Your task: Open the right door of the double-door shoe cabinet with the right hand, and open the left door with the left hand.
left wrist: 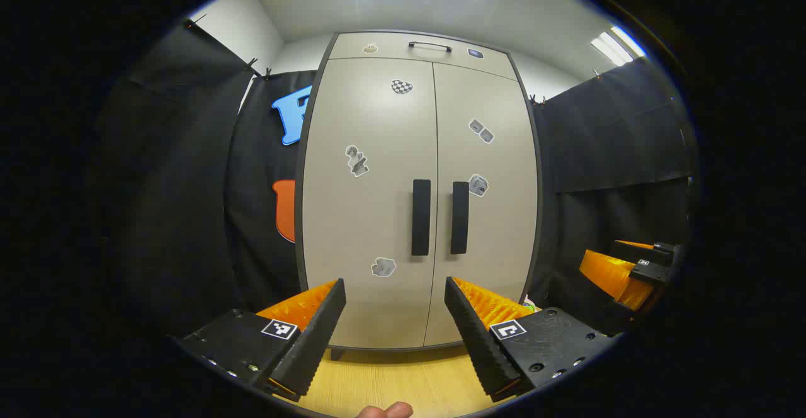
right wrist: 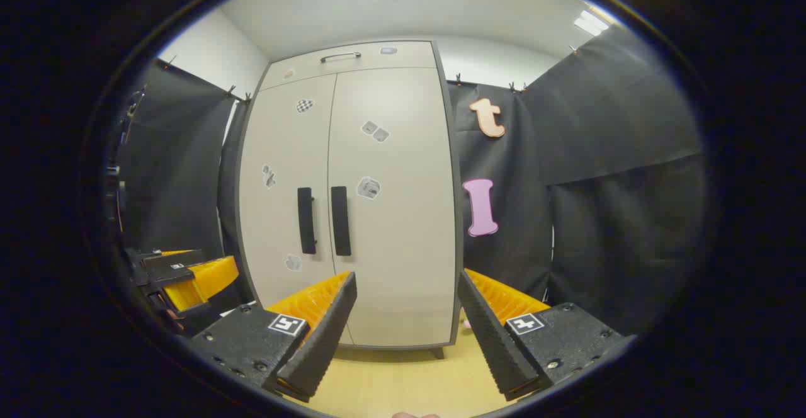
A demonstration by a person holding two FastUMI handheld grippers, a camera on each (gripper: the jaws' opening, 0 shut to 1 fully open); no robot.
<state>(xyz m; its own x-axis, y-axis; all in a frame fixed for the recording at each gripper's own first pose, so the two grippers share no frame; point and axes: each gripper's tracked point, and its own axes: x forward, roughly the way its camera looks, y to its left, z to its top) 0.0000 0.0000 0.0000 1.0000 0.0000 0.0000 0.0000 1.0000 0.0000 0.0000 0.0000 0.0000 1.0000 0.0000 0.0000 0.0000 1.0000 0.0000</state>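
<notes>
A tall beige double-door shoe cabinet [left wrist: 378,216] [right wrist: 403,229] stands ahead with both doors closed. Two black vertical handles sit side by side at the middle seam: the left door's handle [left wrist: 420,217] [right wrist: 306,220] and the right door's handle [left wrist: 459,218] [right wrist: 340,220]. My left gripper [left wrist: 395,292] is open, well short of the cabinet, roughly centred below the handles. My right gripper [right wrist: 407,286] is open too, aimed at the lower right door, to the right of the handles. Each view also catches the other gripper at its edge: the right gripper [left wrist: 630,270], the left gripper [right wrist: 182,276].
A drawer with a thin black handle [left wrist: 430,45] tops the cabinet. Small stickers dot the doors. Black cloth walls [left wrist: 617,172] flank the cabinet on both sides. Light wooden floor [left wrist: 390,380] lies in front of the cabinet. A fingertip [left wrist: 385,411] shows at the bottom.
</notes>
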